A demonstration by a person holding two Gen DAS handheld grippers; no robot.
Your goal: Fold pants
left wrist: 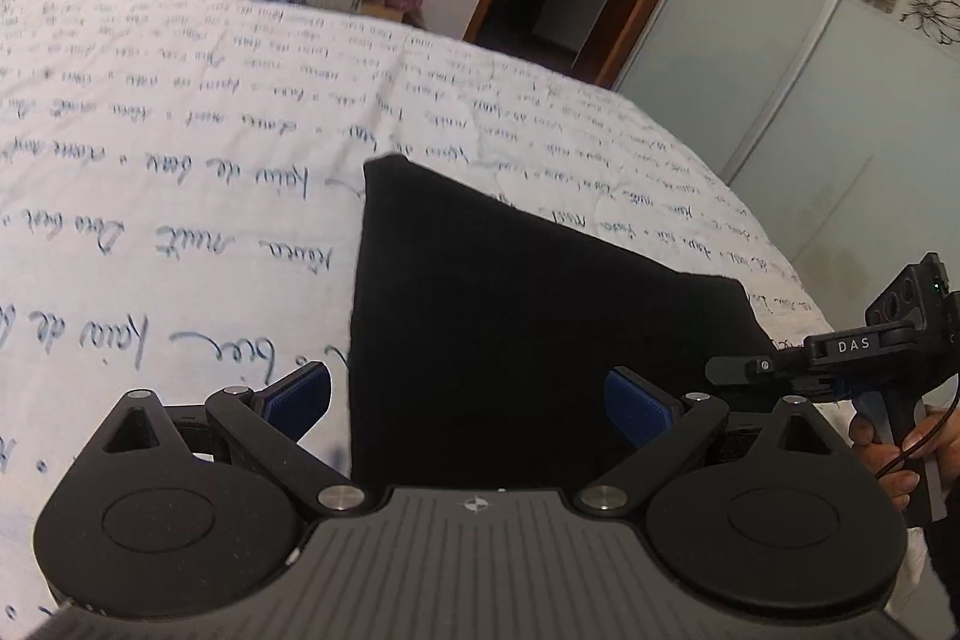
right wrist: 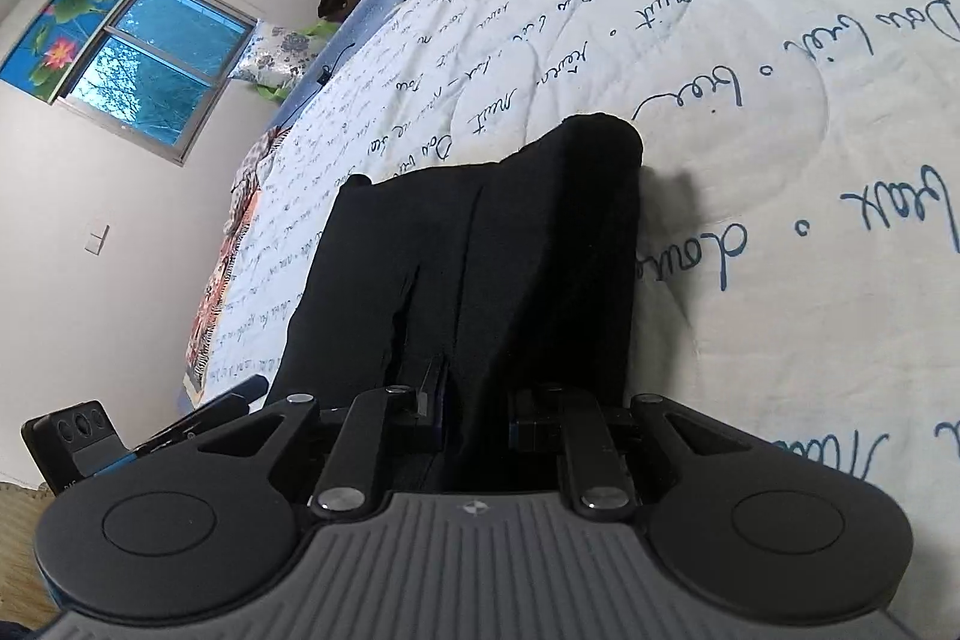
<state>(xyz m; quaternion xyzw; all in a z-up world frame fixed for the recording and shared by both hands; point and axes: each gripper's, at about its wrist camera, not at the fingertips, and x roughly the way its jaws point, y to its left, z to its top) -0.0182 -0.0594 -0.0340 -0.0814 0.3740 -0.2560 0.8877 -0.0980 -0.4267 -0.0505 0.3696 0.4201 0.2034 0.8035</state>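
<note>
Already the black pants (left wrist: 528,316) lie partly folded on the bed (left wrist: 180,172), at twelve o'clock from my left gripper (left wrist: 468,400), jaws wide and empty; my right gripper (right wrist: 474,412) pinches their near edge, another fold remaining.

Left gripper (left wrist: 468,400): jaws wide apart, blue pads (left wrist: 639,409) clear of the cloth, nothing pinched. Right gripper (right wrist: 474,412): jaws drawn close, clamped on black pants (right wrist: 480,250) fabric between the fingertips. A hand (left wrist: 900,451) grips its handle behind the fingers.
</note>
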